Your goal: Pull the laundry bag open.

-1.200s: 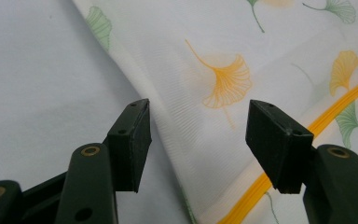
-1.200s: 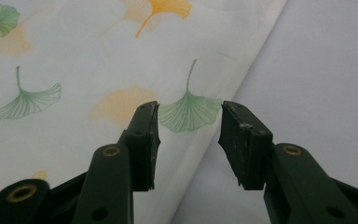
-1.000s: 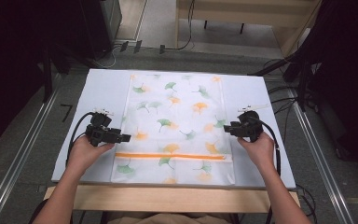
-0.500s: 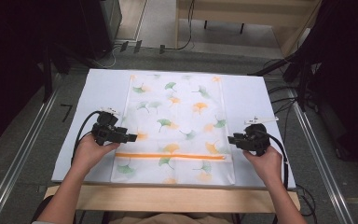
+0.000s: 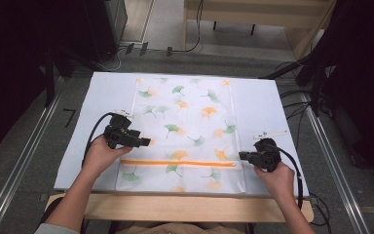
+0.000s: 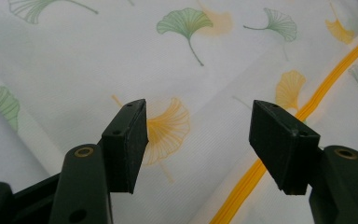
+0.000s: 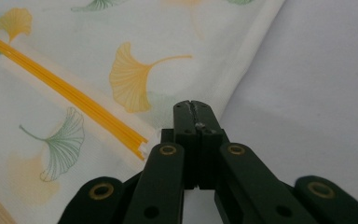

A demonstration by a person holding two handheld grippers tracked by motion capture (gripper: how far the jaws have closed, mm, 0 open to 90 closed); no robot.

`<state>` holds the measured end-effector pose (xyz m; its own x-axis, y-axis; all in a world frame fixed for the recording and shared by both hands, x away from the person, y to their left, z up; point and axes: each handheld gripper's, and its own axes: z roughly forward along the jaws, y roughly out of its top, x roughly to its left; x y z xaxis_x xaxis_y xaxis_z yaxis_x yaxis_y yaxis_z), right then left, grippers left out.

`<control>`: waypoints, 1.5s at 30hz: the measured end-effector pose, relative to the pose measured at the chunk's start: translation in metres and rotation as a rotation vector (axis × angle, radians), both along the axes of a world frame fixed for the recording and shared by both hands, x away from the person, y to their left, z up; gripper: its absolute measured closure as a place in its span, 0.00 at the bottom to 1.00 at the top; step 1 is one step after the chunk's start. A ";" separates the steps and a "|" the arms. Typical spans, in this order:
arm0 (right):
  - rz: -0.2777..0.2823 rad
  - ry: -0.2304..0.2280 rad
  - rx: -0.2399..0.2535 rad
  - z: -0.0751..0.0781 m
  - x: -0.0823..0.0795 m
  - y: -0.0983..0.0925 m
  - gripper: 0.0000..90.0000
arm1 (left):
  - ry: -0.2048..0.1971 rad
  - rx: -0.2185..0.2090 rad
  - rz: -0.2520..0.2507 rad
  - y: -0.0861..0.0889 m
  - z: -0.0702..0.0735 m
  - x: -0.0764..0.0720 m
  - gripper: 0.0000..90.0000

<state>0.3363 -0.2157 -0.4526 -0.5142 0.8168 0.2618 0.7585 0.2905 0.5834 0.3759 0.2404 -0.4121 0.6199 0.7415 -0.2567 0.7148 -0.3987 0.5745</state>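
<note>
Lying flat, white leaf-printed cloth cover [image 5: 185, 126] with long side running away, orange zipper [image 5: 177, 163] crossing near front edge. Bare pale tabletop [image 5: 268, 107] on both sides. Left gripper [image 6: 198, 140] wide open over cloth; right gripper [image 7: 193, 108] just squeezed shut at cloth's right edge, nothing seen between.

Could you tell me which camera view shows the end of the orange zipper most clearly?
The right gripper view: the orange zipper ends close up, just left of the shut right gripper. The high view shows the zipper whole but small, across the leaf-print cloth. The left gripper view shows a stretch running under the open left gripper.
</note>
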 end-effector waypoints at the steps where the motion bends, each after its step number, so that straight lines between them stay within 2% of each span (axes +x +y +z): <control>1: 0.002 0.008 -0.002 -0.001 -0.001 0.001 1.00 | 0.001 0.002 -0.010 -0.002 0.000 0.001 0.42; 5: 0.011 0.020 -0.016 -0.007 -0.001 0.004 1.00 | 0.001 0.010 -0.027 -0.008 -0.001 0.002 0.42; 14: 0.033 0.042 0.009 -0.012 0.002 0.011 1.00 | 0.002 0.014 -0.035 -0.009 -0.001 0.001 0.42; 27: 0.077 0.042 0.012 -0.008 -0.001 0.023 1.00 | 0.005 0.017 -0.034 -0.008 -0.002 0.000 0.42; 30: 0.077 0.027 0.011 -0.004 -0.003 0.023 1.00 | 0.002 0.011 -0.045 -0.010 -0.001 -0.001 0.43; 31: 0.067 0.005 -0.004 0.001 -0.006 0.020 1.00 | 0.000 0.010 -0.050 -0.010 -0.001 -0.002 0.45; 34: 0.050 -0.010 -0.018 0.004 -0.008 0.015 0.99 | -0.001 0.002 -0.059 -0.013 0.000 -0.003 0.46; 40: -0.017 -0.006 -0.025 0.005 -0.014 -0.003 0.91 | -0.006 0.007 -0.075 -0.019 0.001 -0.005 0.47; 45: -0.039 -0.007 -0.035 0.002 -0.012 -0.007 0.84 | -0.021 0.008 -0.082 -0.022 0.002 -0.005 0.46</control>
